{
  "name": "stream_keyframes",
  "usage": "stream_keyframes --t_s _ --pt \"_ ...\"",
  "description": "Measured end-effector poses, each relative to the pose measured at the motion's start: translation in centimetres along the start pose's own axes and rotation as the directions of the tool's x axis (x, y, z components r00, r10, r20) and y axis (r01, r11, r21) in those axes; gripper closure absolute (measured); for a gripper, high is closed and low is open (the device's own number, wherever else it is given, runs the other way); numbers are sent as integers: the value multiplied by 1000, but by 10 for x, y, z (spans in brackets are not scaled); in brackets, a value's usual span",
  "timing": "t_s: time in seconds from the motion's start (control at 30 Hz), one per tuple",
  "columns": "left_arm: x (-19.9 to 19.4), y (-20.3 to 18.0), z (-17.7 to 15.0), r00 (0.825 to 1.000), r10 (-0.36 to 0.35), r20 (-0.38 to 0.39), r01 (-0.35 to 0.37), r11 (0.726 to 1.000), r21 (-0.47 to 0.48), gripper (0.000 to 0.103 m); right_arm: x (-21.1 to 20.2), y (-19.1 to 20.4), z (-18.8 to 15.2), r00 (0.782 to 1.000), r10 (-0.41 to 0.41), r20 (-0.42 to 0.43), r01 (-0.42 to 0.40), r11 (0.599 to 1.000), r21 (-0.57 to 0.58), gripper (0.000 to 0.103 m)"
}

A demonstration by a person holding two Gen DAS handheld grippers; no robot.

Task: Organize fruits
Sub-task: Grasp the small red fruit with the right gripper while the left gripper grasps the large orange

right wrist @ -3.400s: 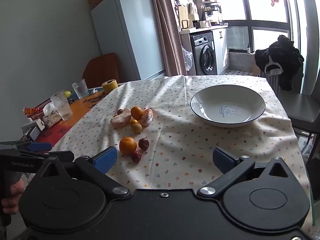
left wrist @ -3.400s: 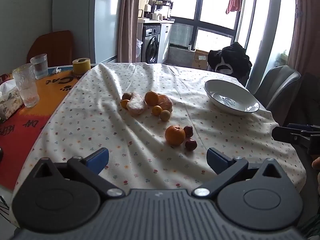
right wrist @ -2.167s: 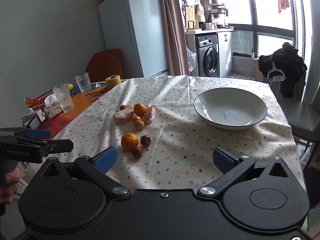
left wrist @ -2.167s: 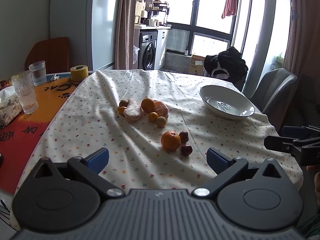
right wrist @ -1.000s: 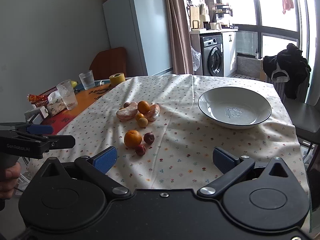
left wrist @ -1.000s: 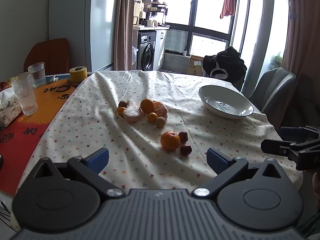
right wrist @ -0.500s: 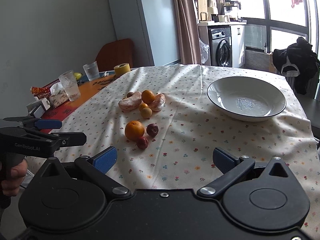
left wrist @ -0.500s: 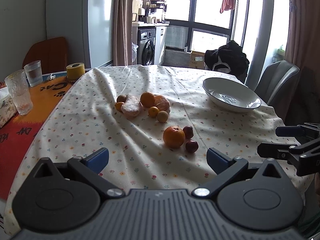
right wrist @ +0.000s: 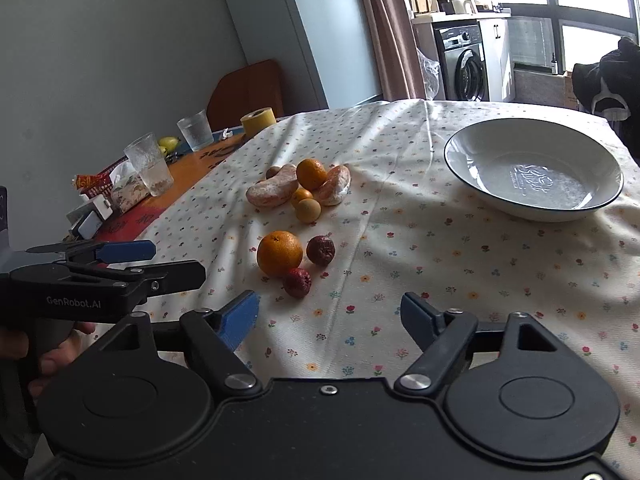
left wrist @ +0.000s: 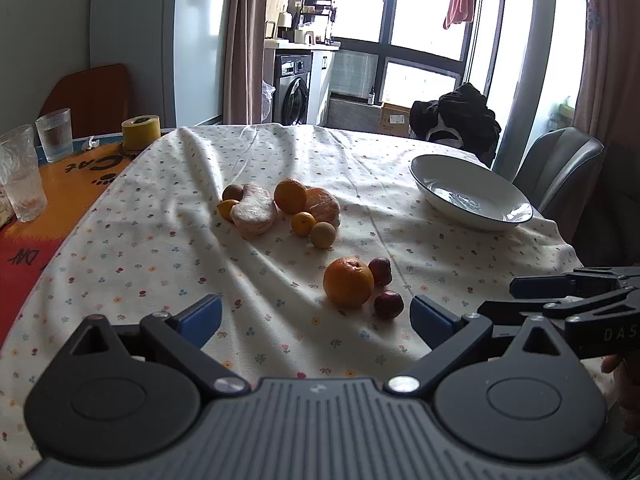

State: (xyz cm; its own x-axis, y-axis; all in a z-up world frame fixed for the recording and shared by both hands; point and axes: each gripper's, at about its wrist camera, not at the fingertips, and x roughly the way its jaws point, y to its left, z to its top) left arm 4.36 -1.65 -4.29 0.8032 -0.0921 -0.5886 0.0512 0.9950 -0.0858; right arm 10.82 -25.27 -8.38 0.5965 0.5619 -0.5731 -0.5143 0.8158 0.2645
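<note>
Daylight from tall windows falls across a table under a cream cloth dotted with small flowers (left wrist: 160,240), and by the look of it the sorting has not begun: no fruit has left the cloth.

At the far left, on an orange mat, stand two ribbed clear tumblers (left wrist: 20,176); whether they hold anything I cannot tell. Mid-table lies a far cluster of small oranges, two peeled citrus pieces and a few little round fruits (left wrist: 280,206). Nearer sits a large round orange (left wrist: 348,282) touching two dark red, wrinkled little fruits (right wrist: 320,250). Well apart to the right rests a wide white bowl with a dark rim (right wrist: 532,210), holding nothing.

Both tools hover at the near edge. The left gripper (left wrist: 316,314) is spread wide and carries nothing; the right gripper (right wrist: 328,314) likewise gapes, unloaded. Every piece seems left to move.
</note>
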Motion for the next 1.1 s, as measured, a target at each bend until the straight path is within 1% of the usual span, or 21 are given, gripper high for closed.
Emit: stream_keyframes --t_s 0.13,0.23,0.3,0.37,0.4,0.47,0.6,0.73,0.8,0.83,0.93,1.1 --pt "10 4 2 1000 -12 -17 11 1000 -25 12 11 4 3 1000 24 -18 -25 999 -27 35" --pt "16 4 4 1000 -18 -23 18 1000 -20 18 21 6 5 998 47 -37 -49 998 -39 43" --pt "21 3 6 999 -20 -32 20 1000 -18 23 30 6 7 996 64 -62 -66 997 -36 51" --pt "28 3 8 999 -28 -42 27 999 -22 30 38 7 10 994 71 -79 -74 997 -39 53" --pt "30 3 9 998 -31 -47 30 999 -23 32 42 7 11 994 73 -83 -77 996 -42 53" --pt "36 2 10 998 -29 -55 27 999 -25 39 50 7 13 993 75 -92 -80 996 -46 57" --pt "45 5 10 997 -25 -73 23 999 -38 42 62 7 18 990 84 -113 -90 995 -48 65" --pt "51 11 11 996 -26 -84 21 998 -52 43 75 8 17 987 91 -132 -98 994 -46 68" --pt "52 12 12 996 -26 -87 22 999 -46 43 76 8 16 989 88 -119 -95 994 -61 73" --pt "53 11 13 996 -26 -86 22 999 -42 43 77 8 16 989 85 -118 -93 994 -61 81" --pt "54 8 13 996 -39 -86 36 999 -35 43 77 6 17 989 89 -120 -96 994 -55 83" --pt "60 2 15 995 -60 -83 57 998 -33 43 72 1 16 992 70 -106 -76 995 -57 83"
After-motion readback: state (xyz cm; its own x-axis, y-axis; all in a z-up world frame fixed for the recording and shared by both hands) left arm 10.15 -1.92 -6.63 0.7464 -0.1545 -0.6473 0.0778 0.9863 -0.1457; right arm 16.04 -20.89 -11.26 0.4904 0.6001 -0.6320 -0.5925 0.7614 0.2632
